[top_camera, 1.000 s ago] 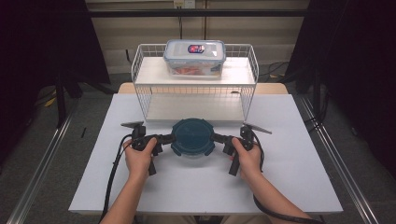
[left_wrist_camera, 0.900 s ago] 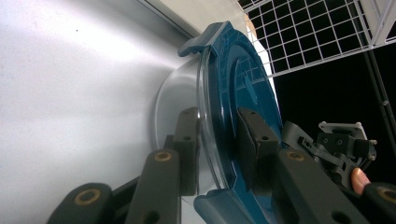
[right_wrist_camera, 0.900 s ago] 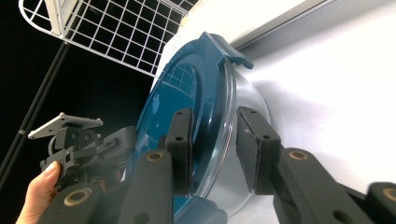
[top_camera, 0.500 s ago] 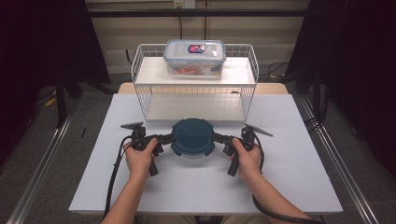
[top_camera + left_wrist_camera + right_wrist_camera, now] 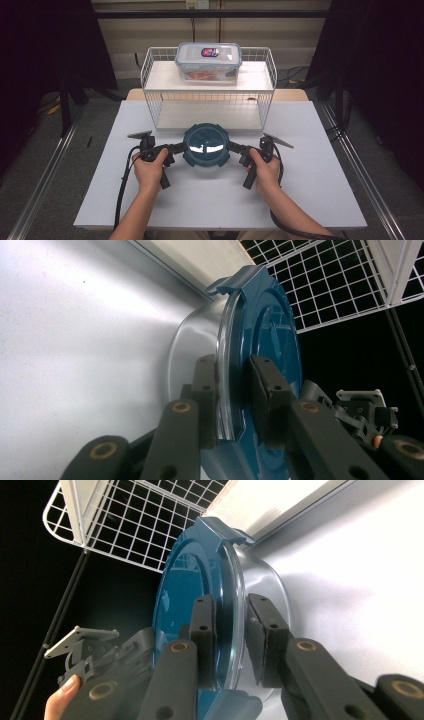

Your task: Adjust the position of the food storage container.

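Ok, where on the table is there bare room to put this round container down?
Bare table on either side of the hands and along the near edge. Crowded at the wire shelf, right behind the round container.

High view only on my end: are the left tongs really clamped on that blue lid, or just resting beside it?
Observer: Clamped. The left tongs straddle the rim of the blue lid, with one pad on top and one underneath.
Operator: What is under the lid?
Observer: A shiny metal bowl, standing on the white table.
Operator: And the right side?
Observer: The right tongs have just been closing, and they pinch the opposite rim the same way.
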Motion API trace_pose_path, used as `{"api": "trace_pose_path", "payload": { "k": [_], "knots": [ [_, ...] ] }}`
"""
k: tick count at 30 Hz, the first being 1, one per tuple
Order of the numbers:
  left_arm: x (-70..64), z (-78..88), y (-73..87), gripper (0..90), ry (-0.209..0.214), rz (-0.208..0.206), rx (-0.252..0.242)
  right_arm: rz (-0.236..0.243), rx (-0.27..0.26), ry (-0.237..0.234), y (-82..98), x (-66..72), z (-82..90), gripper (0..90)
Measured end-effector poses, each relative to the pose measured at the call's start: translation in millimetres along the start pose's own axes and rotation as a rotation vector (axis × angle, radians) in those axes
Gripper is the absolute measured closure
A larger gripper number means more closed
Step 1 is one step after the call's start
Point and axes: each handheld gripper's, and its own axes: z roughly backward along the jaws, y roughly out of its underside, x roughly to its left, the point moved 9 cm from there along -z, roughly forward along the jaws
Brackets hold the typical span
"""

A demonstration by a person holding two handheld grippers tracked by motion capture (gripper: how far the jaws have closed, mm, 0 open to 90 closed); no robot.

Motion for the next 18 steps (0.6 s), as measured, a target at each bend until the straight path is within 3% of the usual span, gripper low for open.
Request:
{"api": "trace_pose_path", "payload": {
  "k": [18],
  "knots": [
    [-17.9, 9.3, -5.3, 74.9, 0.025, -0.039, -0.056, 0.007, -0.039, -0.048, -4.2, 14.6, 6.8, 75.2]
  ]
}}
